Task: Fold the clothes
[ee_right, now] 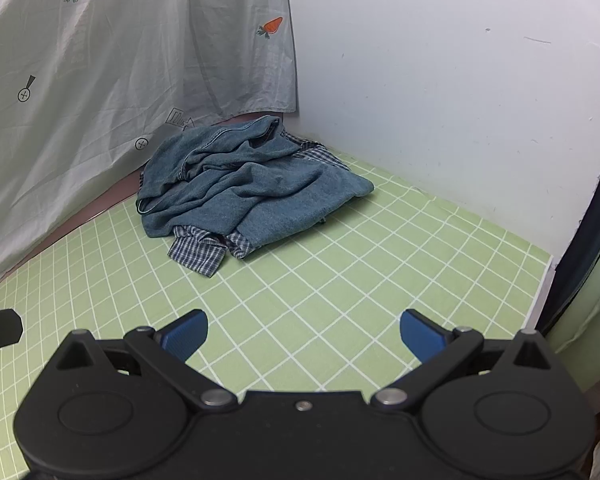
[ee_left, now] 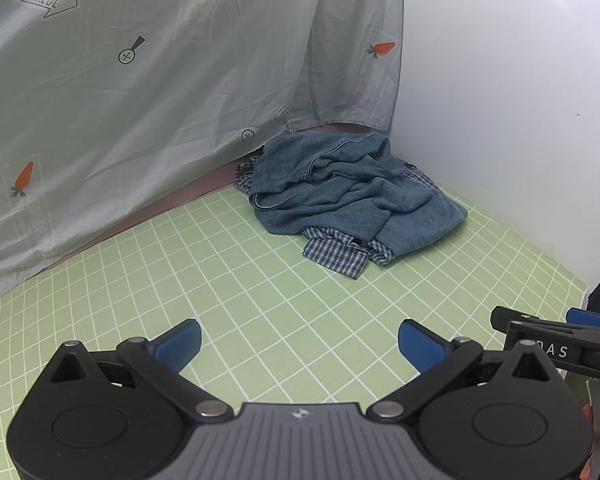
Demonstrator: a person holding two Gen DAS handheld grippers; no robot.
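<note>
A crumpled blue denim garment [ee_left: 348,188] lies heaped on a blue-and-white checked shirt [ee_left: 336,254] at the far corner of the green grid mat [ee_left: 260,300]. Both show in the right wrist view too: the denim [ee_right: 252,188] and the checked shirt [ee_right: 198,254]. My left gripper [ee_left: 298,344] is open and empty, held over the mat well short of the pile. My right gripper [ee_right: 304,334] is open and empty, also short of the pile. The right gripper's side shows at the left view's right edge [ee_left: 556,332].
A grey sheet printed with carrots [ee_left: 140,100] hangs behind and to the left of the pile. A white wall [ee_left: 500,100] bounds the mat on the right. The mat's right edge [ee_right: 540,284] meets a dark hanging cloth [ee_right: 592,220].
</note>
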